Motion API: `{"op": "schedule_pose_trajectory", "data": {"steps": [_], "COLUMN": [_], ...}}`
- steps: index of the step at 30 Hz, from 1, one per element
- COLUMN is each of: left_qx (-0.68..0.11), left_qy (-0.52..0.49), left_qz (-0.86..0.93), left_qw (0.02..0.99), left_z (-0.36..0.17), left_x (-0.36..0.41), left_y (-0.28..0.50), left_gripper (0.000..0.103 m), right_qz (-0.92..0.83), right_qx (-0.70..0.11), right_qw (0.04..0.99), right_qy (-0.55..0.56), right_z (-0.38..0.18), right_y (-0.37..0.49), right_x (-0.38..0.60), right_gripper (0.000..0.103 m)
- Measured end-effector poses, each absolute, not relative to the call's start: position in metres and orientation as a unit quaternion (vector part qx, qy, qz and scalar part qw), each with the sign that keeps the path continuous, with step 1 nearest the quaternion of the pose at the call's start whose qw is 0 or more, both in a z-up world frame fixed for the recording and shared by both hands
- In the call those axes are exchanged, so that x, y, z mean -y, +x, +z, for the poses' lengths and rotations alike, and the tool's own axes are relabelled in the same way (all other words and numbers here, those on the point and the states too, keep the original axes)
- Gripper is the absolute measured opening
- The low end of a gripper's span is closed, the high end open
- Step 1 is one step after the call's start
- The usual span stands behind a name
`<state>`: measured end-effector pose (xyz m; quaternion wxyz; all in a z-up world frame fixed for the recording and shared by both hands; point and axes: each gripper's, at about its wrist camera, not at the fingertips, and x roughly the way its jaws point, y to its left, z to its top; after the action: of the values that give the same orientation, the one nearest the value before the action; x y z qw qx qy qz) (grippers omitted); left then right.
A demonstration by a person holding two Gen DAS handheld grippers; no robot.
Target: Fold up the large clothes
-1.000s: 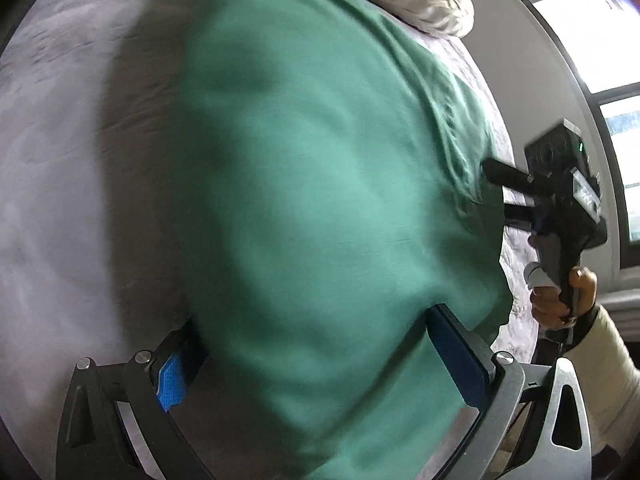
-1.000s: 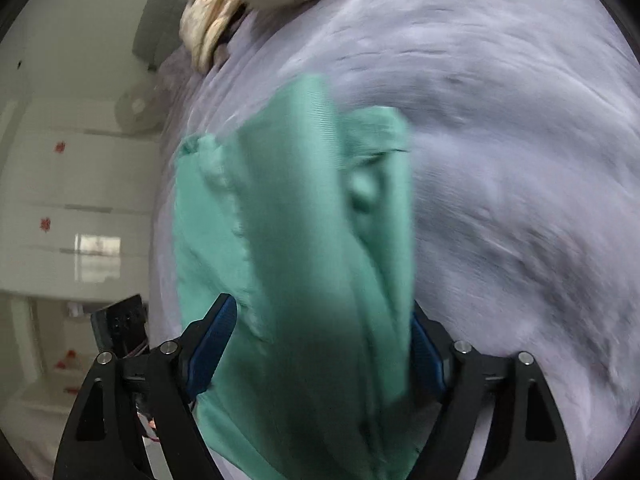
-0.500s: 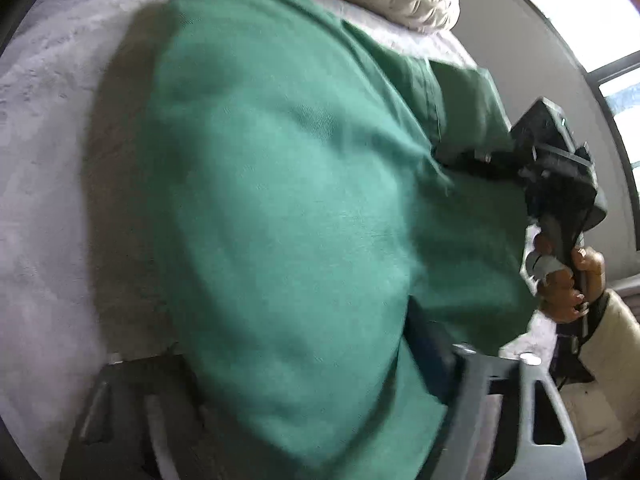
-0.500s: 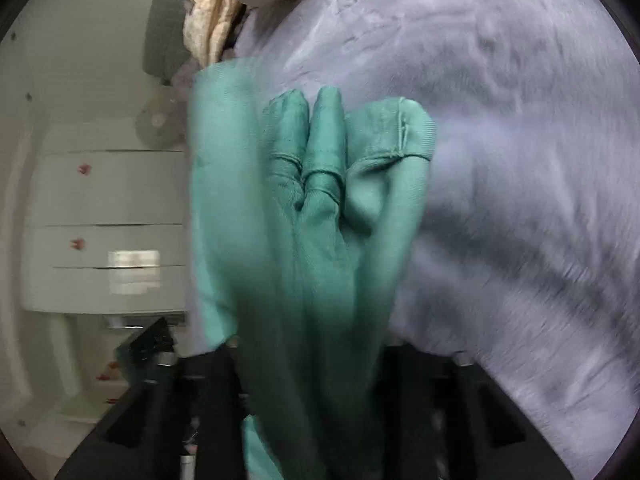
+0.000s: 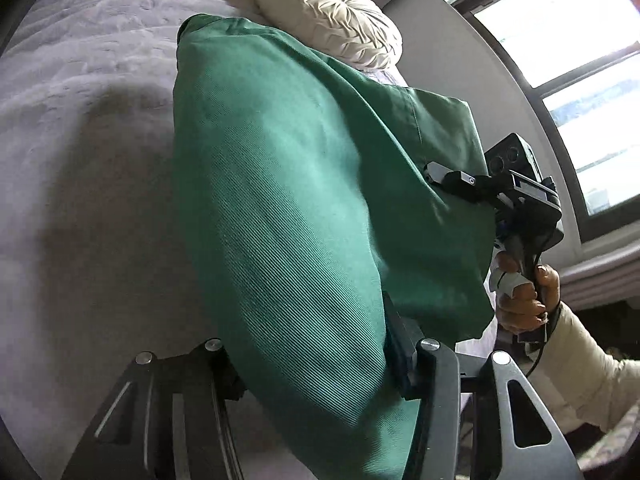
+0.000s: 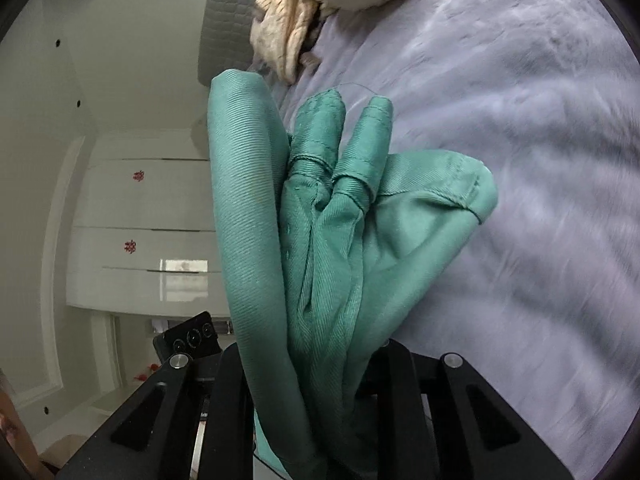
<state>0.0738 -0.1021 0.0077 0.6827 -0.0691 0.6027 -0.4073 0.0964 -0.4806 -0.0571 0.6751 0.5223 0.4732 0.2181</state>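
A large green garment (image 5: 288, 208) hangs lifted above the grey-lilac bed (image 5: 80, 168). My left gripper (image 5: 316, 364) is shut on one part of it, the cloth bulging out between the jaws. The right gripper shows in the left wrist view (image 5: 436, 176) at the right, clamped on the garment's far edge. In the right wrist view my right gripper (image 6: 304, 360) is shut on bunched folds of the green garment (image 6: 320, 216), hems sticking up above the bed (image 6: 520, 160).
A cream round pillow (image 5: 332, 20) and a beige knitted blanket (image 6: 284, 28) lie at the head of the bed. A window (image 5: 580, 80) is at the right. White drawers (image 6: 140, 240) and a headboard (image 6: 228, 12) stand beyond the bed.
Both grippers have lifted the garment higher and drawn closer together. The cloth now bunches more tightly in the right gripper, and the pillow has come into fuller view.
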Motion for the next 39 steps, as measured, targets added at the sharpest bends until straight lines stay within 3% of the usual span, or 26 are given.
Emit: {"op": "schedule_pose_trajectory", "data": {"steps": [8,14,16,20,26,27,29,30,34,39], "left_qx": [-0.628,-0.682,-0.688,-0.672,-0.621,-0.612,-0.598,-0.596,-0.591,-0.578], "left_qy": [-0.033,-0.012,-0.028,-0.021,-0.014,-0.014,-0.014,-0.010,0.021,0.049], "left_qz": [-0.389,-0.322,-0.311,-0.318,-0.277,-0.263,-0.239,-0.228,-0.207,-0.198], "left_qw": [0.673,0.656,0.655,0.669,0.733,0.746,0.765,0.770,0.779,0.790], "left_z": [0.018,-0.045,-0.057,-0.033,0.005,0.005,-0.004,-0.011,-0.040,-0.057], "left_x": [0.003,-0.041,-0.054,-0.069,-0.093,-0.089,-0.075,-0.065,-0.026,-0.009], "left_y": [0.021,-0.013,-0.016,-0.020,0.012,0.025,0.046,0.049,0.059,0.054], "left_gripper": [0.053,0.056,0.059,0.059,0.059,0.059,0.059,0.059,0.062,0.077], "right_qz": [0.232,0.195,0.155,0.107,0.069,0.074,0.089,0.084,0.036,0.023], "right_qx": [-0.493,-0.563,-0.593,-0.613,-0.575,-0.569,-0.569,-0.577,-0.605,-0.626], "right_qw": [0.643,0.623,0.633,0.669,0.732,0.735,0.731,0.732,0.755,0.726], "right_qy": [0.539,0.507,0.473,0.407,0.359,0.362,0.366,0.352,0.252,0.284], "right_z": [-0.061,-0.114,-0.124,-0.102,-0.049,-0.045,-0.048,-0.051,-0.069,-0.114], "right_y": [0.050,0.024,0.024,0.024,0.012,0.017,0.028,0.036,0.039,0.036], "right_x": [0.393,0.330,0.327,0.339,0.356,0.352,0.340,0.335,0.333,0.353], "right_gripper": [0.021,0.021,0.026,0.061,0.063,0.057,0.017,0.004,0.004,0.004]}}
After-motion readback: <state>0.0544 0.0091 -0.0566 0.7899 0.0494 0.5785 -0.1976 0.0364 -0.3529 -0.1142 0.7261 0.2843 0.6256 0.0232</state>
